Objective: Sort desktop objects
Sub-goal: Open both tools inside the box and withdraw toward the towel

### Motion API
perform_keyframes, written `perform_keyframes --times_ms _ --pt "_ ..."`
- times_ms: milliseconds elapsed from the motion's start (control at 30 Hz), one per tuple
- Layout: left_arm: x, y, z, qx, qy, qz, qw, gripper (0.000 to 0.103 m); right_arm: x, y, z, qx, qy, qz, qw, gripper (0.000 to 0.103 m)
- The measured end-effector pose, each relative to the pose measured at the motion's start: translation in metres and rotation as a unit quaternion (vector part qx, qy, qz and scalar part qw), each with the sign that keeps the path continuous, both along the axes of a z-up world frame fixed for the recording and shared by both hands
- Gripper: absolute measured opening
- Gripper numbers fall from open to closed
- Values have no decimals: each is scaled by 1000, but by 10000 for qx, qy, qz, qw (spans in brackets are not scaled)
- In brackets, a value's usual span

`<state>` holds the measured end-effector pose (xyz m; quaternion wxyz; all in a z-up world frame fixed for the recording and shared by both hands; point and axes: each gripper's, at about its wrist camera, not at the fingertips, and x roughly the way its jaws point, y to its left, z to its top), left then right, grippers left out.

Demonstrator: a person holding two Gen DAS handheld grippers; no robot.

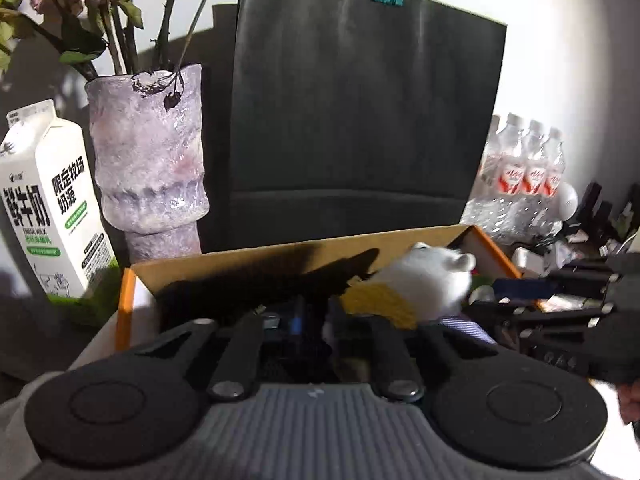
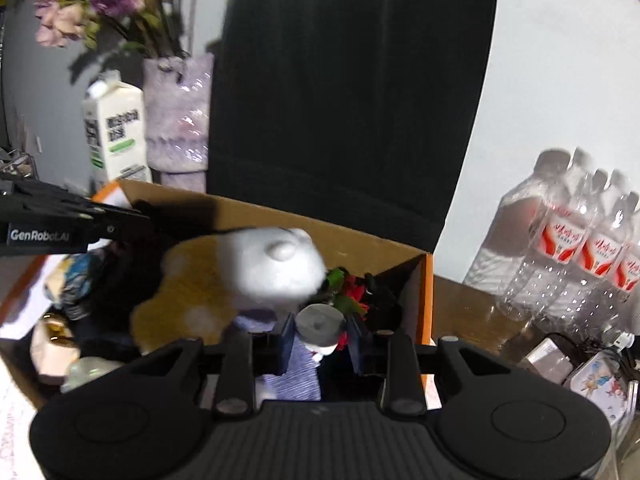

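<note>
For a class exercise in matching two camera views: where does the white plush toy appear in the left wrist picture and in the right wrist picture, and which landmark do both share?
Left wrist view: the white plush toy is right of centre, low, inside the cardboard box.
Right wrist view: it sits near the centre, just above the right gripper.
Shared landmark: the black paper bag standing behind the box.

- Left gripper (image 1: 314,320): fingers level, pointing forward, jaws a narrow gap apart.
- Right gripper (image 2: 320,340): jaws parted wider, fingers (image 2: 286,340) angled slightly downward.
</note>
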<state>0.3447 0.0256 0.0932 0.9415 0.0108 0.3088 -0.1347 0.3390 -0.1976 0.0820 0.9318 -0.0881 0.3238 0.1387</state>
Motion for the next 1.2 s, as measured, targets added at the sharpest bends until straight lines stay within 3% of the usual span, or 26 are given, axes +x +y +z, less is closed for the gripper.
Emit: perform_keyframes --times_ms 33,67,100,167,200,233,267,400,533,667,800,1000,1200 --pt "-2 1 1 45 -102 15 9999 49 2 -3 0 71 -6 -65 10000 45" --pt "-4 1 4 64 -209 53 9997 60 3 -7 2 184 -47 -109 9998 60" --pt "-7 3 7 54 -266 69 9996 62 3 -11 5 316 -110 -128 9994 69" --pt "-11 7 14 14 -268 164 9995 69 0 -17 14 522 -184 -151 9984 70" --pt "-13 8 17 50 -224 280 9993 76 -2 -19 19 574 -191 -159 9980 70" --pt "-14 8 21 130 -162 431 9989 91 -5 -20 24 615 -215 -180 9977 70" --pt "-17 9 24 203 -125 619 9978 95 -8 -21 28 634 -213 -205 9976 70" --pt "-37 12 31 225 191 541 9981 96 -26 -21 44 659 -139 -243 9974 71" --pt "-76 15 35 424 456 834 9946 98 -58 -22 55 684 -127 -213 9973 73" --pt "-140 17 34 98 502 642 9966 101 -106 -28 53 819 -145 -219 9963 78" --pt "-219 12 25 123 374 369 9985 101 -171 -30 31 1030 -143 -212 9943 81" --pt "-344 2 13 101 -156 -81 9998 103 -277 -22 -11 1109 -184 -18 9937 86" --pt "-423 -20 -7 210 -265 122 9994 103 -358 -19 -46 1164 16 19 9932 88"
